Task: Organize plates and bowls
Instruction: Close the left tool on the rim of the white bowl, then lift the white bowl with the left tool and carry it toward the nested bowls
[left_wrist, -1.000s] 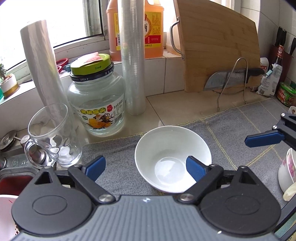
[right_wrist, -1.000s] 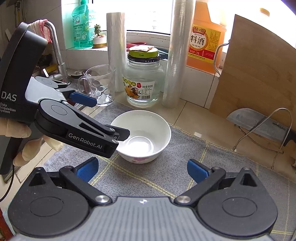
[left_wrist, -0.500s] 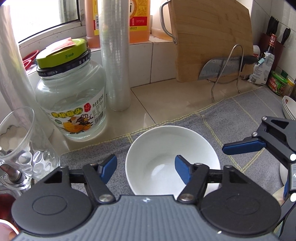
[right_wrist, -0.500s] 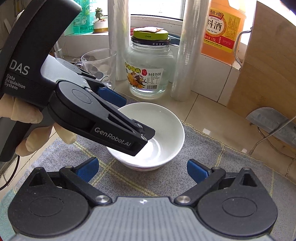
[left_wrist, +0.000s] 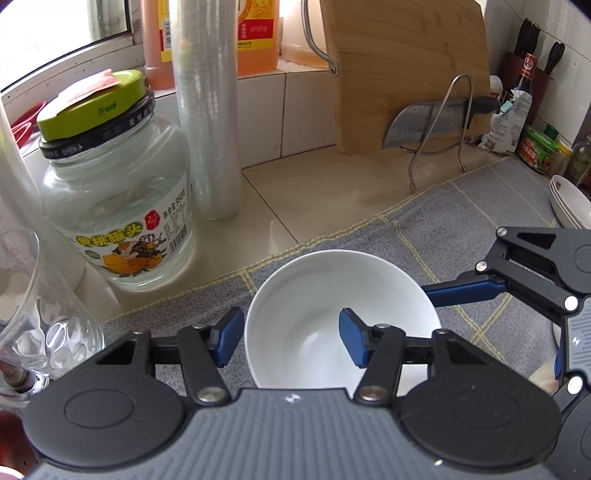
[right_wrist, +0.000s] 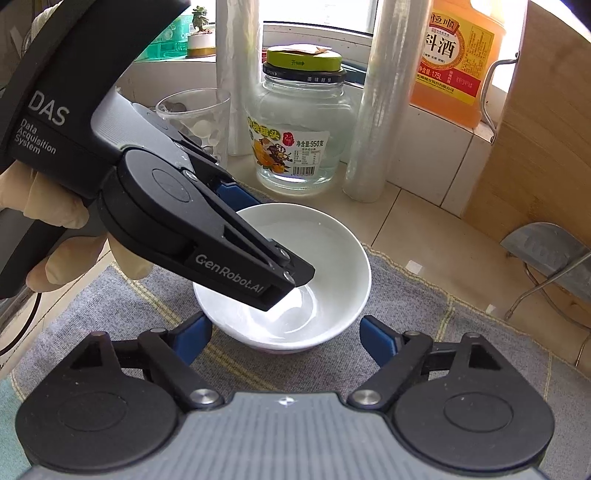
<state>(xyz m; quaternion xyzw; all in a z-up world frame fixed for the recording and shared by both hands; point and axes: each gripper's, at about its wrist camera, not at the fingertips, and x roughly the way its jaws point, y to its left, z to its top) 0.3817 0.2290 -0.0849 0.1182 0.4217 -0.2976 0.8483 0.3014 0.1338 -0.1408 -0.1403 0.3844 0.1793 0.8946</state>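
Note:
A white bowl (left_wrist: 332, 295) (right_wrist: 325, 258) stands upright on the grey cloth mat (left_wrist: 461, 229). My left gripper (left_wrist: 291, 339) straddles the bowl's left rim, one blue pad just outside the wall and the other inside over the basin. Its jaws are closing, and I see a gap between the inner pad and the wall. In the right wrist view its black finger dips into the bowl. My right gripper (right_wrist: 284, 339) sits low at the bowl's near side, jaws closing, a pad either side of the bowl's base without pressing on it. One of its fingers (left_wrist: 461, 291) reaches the bowl's right rim.
A glass jar with a green lid (left_wrist: 118, 206), a glass mug (left_wrist: 40, 317) and a cling-film roll (left_wrist: 210, 110) stand close behind the bowl. A cutting board (left_wrist: 406, 74) and a cleaver on a wire rack (left_wrist: 432, 122) are behind. Stacked white dishes (left_wrist: 569, 206) sit far right.
Both grippers came forward and down onto the bowl. Both sets of jaws narrowed, the left first and the right in the last half second. The left's inner finger now sits inside the bowl.

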